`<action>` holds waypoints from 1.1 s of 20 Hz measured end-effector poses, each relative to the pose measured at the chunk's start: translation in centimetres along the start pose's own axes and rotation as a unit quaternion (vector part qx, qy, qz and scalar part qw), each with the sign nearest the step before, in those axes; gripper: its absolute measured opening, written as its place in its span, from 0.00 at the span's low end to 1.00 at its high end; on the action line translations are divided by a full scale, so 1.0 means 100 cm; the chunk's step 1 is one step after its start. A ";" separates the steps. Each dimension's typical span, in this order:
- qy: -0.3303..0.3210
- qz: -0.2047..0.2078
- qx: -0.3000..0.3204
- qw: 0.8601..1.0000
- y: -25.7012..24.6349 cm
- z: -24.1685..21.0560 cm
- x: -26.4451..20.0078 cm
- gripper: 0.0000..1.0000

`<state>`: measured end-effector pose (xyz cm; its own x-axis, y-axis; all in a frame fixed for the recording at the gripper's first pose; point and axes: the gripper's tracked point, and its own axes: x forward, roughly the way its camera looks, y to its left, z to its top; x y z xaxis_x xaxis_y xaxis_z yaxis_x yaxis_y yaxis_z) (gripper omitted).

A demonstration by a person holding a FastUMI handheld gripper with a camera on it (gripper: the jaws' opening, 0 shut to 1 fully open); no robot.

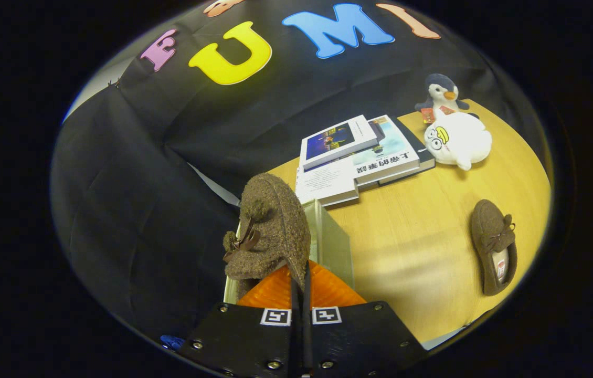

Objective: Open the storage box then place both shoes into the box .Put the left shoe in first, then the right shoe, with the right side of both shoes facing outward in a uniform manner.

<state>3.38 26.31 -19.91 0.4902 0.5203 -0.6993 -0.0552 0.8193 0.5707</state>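
A brown fuzzy shoe [270, 231] with a small bow hangs toe-up straight ahead of my fingers. My gripper [302, 278] is shut on the shoe's rear edge, with the fingers nearly meeting. Just behind and under the shoe is the storage box [333, 236], whose pale wall and rim show. The second brown shoe [495, 245] lies flat on the wooden table [412, 247] to the right, well away from the fingers, with its opening towards me.
A stack of books [354, 157] lies beyond the box. Past the books sit a white plush toy [456, 139] and a penguin plush [442, 94] near the table's far edge. The black booth cloth hangs to the left and behind.
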 end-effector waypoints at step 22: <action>0.092 -0.083 0.046 0.991 0.028 -0.112 0.126 0.01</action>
<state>-0.38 37.89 -31.95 0.3178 0.4223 -0.8489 0.0964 0.8763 0.4720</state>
